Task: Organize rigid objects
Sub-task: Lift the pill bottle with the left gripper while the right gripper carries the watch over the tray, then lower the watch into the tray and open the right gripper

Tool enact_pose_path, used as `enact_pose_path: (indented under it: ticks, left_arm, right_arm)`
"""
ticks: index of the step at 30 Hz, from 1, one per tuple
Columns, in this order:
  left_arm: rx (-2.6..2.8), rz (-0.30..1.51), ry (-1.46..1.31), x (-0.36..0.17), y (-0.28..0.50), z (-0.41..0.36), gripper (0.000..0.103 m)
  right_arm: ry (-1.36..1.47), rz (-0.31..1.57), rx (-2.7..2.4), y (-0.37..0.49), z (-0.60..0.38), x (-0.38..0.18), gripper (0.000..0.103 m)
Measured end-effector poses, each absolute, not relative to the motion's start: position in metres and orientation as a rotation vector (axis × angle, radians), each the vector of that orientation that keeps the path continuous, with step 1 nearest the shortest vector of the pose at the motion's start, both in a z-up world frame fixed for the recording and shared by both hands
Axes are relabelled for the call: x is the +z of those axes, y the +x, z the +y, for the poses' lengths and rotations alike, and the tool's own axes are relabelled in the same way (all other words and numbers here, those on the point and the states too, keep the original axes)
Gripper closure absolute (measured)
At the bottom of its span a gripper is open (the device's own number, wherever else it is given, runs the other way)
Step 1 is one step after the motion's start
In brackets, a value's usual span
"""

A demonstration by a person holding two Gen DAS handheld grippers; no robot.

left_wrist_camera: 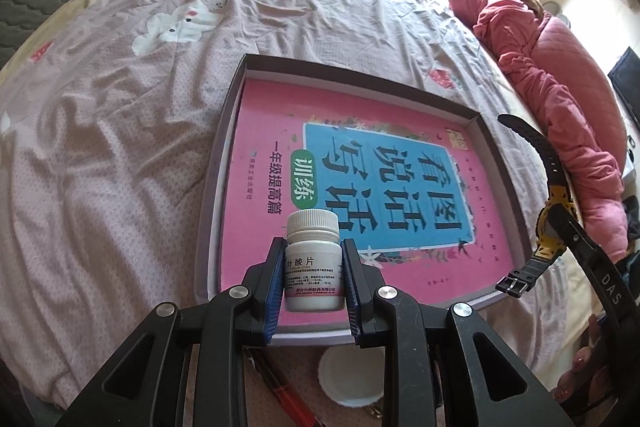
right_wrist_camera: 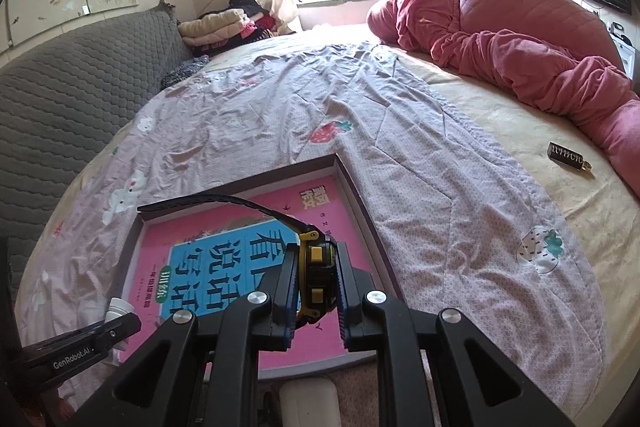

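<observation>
On the bed (left_wrist_camera: pixel 120 131), spread with a mauve printed sheet, lies a shallow box lid (left_wrist_camera: pixel 224 163) with a pink workbook (left_wrist_camera: pixel 272 131) flat inside it, nearly filling it.

The left gripper (left_wrist_camera: pixel 313 267) hangs over the near edge of that lid, its jaws closed partway onto a small white pill bottle (left_wrist_camera: pixel 313 259). The bottle stands upright between the blue pads, its ribbed cap clear above them and its label facing the camera.

The right gripper (right_wrist_camera: pixel 316 279) is over the lid's near right part, jaws pressed tight on the case of a black and yellow wristwatch (right_wrist_camera: pixel 318 267). One strap arches out ahead over the workbook; the buckle end hangs down on the near side.

Just short of the lid, below the left gripper, lie a white round cap (left_wrist_camera: pixel 352 379) and a red pen (left_wrist_camera: pixel 288 395). Well off to the right, near a heaped pink quilt (right_wrist_camera: pixel 520 39), rests a small dark lettered case (right_wrist_camera: pixel 566 157).
</observation>
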State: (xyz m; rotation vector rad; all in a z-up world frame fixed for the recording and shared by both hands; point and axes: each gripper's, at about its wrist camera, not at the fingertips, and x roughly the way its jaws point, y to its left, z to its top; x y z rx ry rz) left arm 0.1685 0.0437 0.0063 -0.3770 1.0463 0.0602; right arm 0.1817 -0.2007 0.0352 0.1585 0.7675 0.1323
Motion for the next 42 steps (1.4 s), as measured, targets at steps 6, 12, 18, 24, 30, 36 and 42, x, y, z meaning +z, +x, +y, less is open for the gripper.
enact_pose_path:
  ticks: [6,12,18,24,30,36,42]
  left_arm:
    - [0.051,1.082,-0.368,-0.007,0.173,0.042,0.076]
    - [0.045,1.103,-0.376,-0.019,0.175,0.042,0.076]
    - [0.045,1.100,-0.349,-0.020,0.176,0.039,0.076]
    - [0.051,1.091,-0.298,-0.021,0.173,0.034,0.076]
    - [0.058,1.094,-0.277,-0.020,0.172,0.036,0.076]
    - [0.077,1.096,-0.242,-0.021,0.167,0.045,0.076]
    - [0.073,1.101,-0.212,-0.021,0.168,0.044,0.076]
  right_arm:
    - [0.138,0.817,0.107,0.190,-0.199,0.017,0.086]
    - [0.136,0.847,0.096,0.192,-0.201,0.005,0.086]
    - [0.113,0.870,0.080,0.193,-0.201,-0.003,0.086]
    - [0.063,0.892,0.059,0.192,-0.201,-0.009,0.086]
    - [-0.004,0.901,0.024,0.191,-0.198,-0.010,0.086]
    - [-0.079,0.919,-0.004,0.193,-0.193,-0.013,0.086]
    - [-0.146,0.930,-0.028,0.192,-0.189,-0.017,0.085]
